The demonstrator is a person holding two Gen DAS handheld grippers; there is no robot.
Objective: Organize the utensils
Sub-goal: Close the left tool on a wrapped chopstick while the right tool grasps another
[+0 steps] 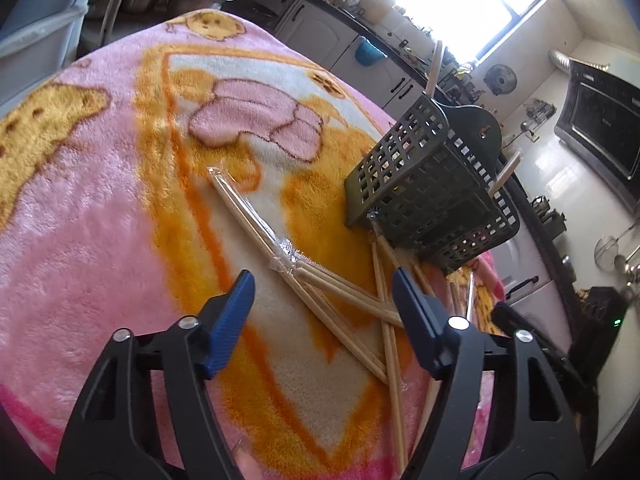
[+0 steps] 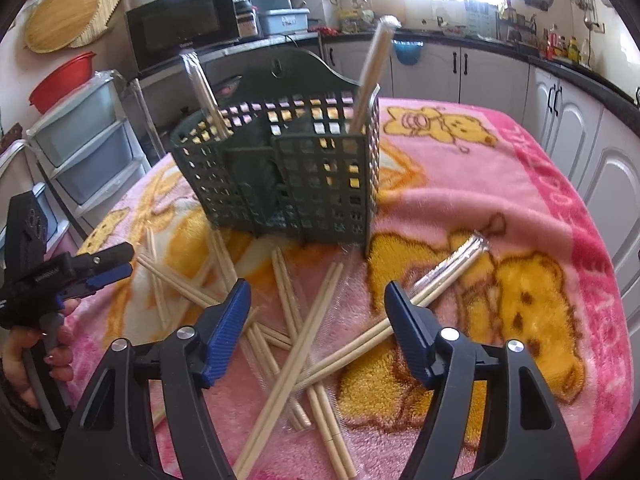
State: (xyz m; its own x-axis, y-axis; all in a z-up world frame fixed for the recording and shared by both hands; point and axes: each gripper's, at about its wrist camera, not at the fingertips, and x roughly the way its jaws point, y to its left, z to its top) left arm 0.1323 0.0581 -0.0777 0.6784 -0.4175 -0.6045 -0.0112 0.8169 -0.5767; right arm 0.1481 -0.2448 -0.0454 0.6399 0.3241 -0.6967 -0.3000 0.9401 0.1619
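Bench is covered by a pink and yellow fleece blanket [image 2: 500,208] with cartoon bear print; kitchen cabinets and a black microwave [image 2: 180,26] stand behind it.

Dark green lattice utensil basket [image 2: 288,168] stands upright on the blanket, high back panel with a hanging hole on the far side in the right wrist view. Two wrapped chopstick pairs already stand in it: one [image 2: 372,68] leaning in the right-hand corner, one [image 2: 202,88] in the left part. Which compartment each sits in, can't tell.

Loose chopstick pile [image 2: 304,320] lies on the blanket right in front of the basket, pairs crossing each other in clear sleeves. One more wrapped pair [image 1: 256,220] runs diagonally out to the left in the left wrist view; another [image 2: 448,272] points off right with a crinkled foil-like end.

Right gripper [image 2: 318,312] hovers over the middle of the pile, jaws apart, several sticks visible between the blue pads, no pad pressing on any.

Left gripper [image 1: 324,304] sits low over the crossed sticks at its side of the pile, jaws likewise apart with sticks in the gap, nothing clamped. It also shows at the left edge of the right wrist view, a hand [image 2: 36,356] on its handle.
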